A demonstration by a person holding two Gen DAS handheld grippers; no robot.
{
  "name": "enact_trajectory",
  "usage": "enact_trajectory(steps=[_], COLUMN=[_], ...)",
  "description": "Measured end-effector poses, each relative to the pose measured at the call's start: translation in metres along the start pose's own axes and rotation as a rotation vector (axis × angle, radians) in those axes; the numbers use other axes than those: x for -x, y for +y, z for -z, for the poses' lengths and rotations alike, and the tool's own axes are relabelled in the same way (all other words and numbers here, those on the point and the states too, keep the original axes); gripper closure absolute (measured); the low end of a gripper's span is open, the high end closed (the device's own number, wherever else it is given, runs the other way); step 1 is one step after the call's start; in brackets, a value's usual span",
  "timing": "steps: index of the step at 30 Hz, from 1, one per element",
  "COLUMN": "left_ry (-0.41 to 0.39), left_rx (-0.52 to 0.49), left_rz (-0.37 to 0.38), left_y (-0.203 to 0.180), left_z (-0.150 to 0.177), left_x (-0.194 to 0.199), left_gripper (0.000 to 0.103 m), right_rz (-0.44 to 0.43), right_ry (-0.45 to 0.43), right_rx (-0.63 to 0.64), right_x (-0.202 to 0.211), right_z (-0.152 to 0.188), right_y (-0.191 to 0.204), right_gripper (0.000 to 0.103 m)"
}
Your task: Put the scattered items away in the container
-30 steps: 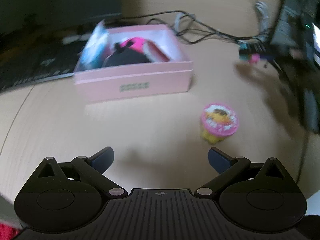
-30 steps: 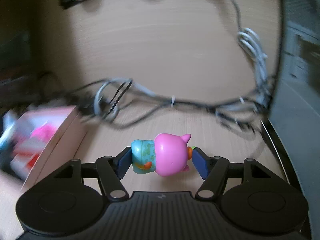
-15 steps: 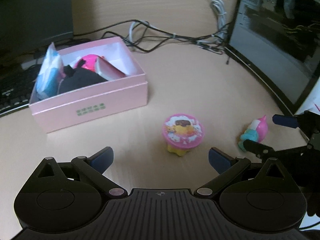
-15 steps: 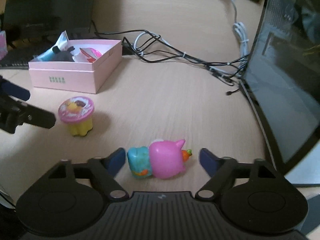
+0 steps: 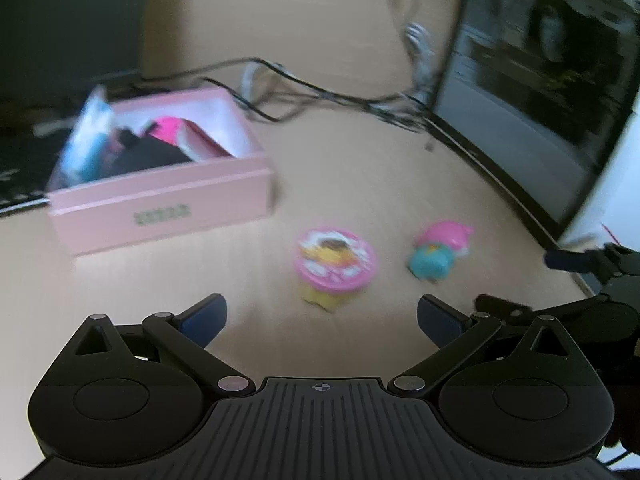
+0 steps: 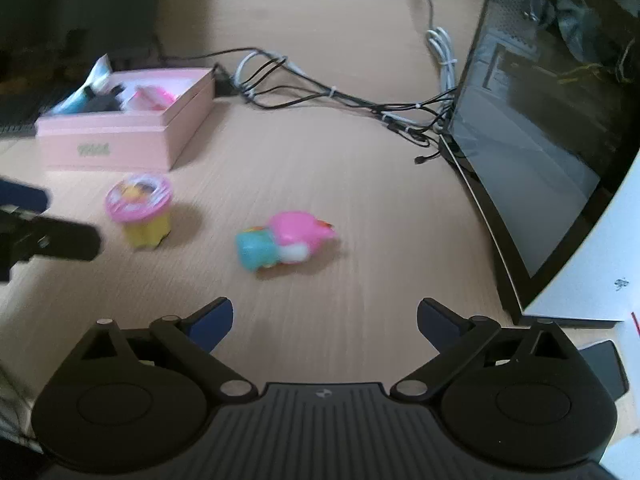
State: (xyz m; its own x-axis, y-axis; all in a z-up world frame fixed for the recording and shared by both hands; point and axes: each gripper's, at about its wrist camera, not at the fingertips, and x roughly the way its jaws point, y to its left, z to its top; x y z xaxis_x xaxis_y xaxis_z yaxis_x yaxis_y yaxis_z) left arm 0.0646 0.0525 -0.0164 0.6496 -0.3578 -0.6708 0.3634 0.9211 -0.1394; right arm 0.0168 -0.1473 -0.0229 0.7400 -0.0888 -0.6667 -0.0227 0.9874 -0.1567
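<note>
A pink box (image 5: 160, 204) holding several items stands on the wooden desk at the left; it also shows in the right wrist view (image 6: 120, 136). A yellow toy with a pink round lid (image 5: 334, 266) (image 6: 140, 208) stands in front of it. A pink and teal toy figure (image 5: 438, 250) (image 6: 284, 240) lies on its side to the right of it. My left gripper (image 5: 322, 318) is open and empty, just short of the lidded toy. My right gripper (image 6: 325, 320) is open and empty, a little behind the toy figure.
A tangle of cables (image 6: 320, 92) lies at the back of the desk. A dark glass computer case (image 6: 540, 128) stands along the right. A keyboard (image 5: 16, 176) lies left of the box. The left gripper's fingers (image 6: 48, 236) show at the left edge of the right wrist view.
My right gripper has let go of the pink and teal figure, opened wide and drawn back; the figure now lies on the desk. My left gripper stays open.
</note>
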Motion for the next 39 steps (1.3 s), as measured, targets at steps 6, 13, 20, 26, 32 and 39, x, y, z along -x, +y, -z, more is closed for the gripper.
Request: enact_trajectory(steps=[6, 13, 20, 26, 32, 39], left_ry=[0.004, 0.025, 0.059, 0.067, 0.064, 0.061], left_rx=[0.098, 0.128, 0.144, 0.149, 0.175, 0.146], left_rz=[-0.105, -0.197, -0.249, -0.296, -0.342, -0.332], left_y=[-0.015, -0.040, -0.057, -0.060, -0.053, -0.055], left_z=[-0.001, 0.003, 0.011, 0.020, 0.024, 0.022], left_x=[-0.007, -0.013, -0.014, -0.005, 0.006, 0.007], left_gripper=[0.000, 0.000, 0.000, 0.000, 0.000, 0.000], right_rz=[-0.067, -0.169, -0.244, -0.313, -0.338, -0.324], right_ry=[-0.002, -0.014, -0.018, -0.099, -0.186, -0.197], right_rx=[0.017, 0.073, 0.088, 0.135, 0.251, 0.338], right_x=[-0.019, -0.032, -0.039, -0.032, -0.034, -0.047], right_z=[-0.011, -0.011, -0.007, 0.002, -0.005, -0.013], right_y=[-0.018, -0.038, -0.051, -0.044, -0.018, 0.003], right_gripper=[0.002, 0.001, 0.001, 0.004, 0.037, 0.047])
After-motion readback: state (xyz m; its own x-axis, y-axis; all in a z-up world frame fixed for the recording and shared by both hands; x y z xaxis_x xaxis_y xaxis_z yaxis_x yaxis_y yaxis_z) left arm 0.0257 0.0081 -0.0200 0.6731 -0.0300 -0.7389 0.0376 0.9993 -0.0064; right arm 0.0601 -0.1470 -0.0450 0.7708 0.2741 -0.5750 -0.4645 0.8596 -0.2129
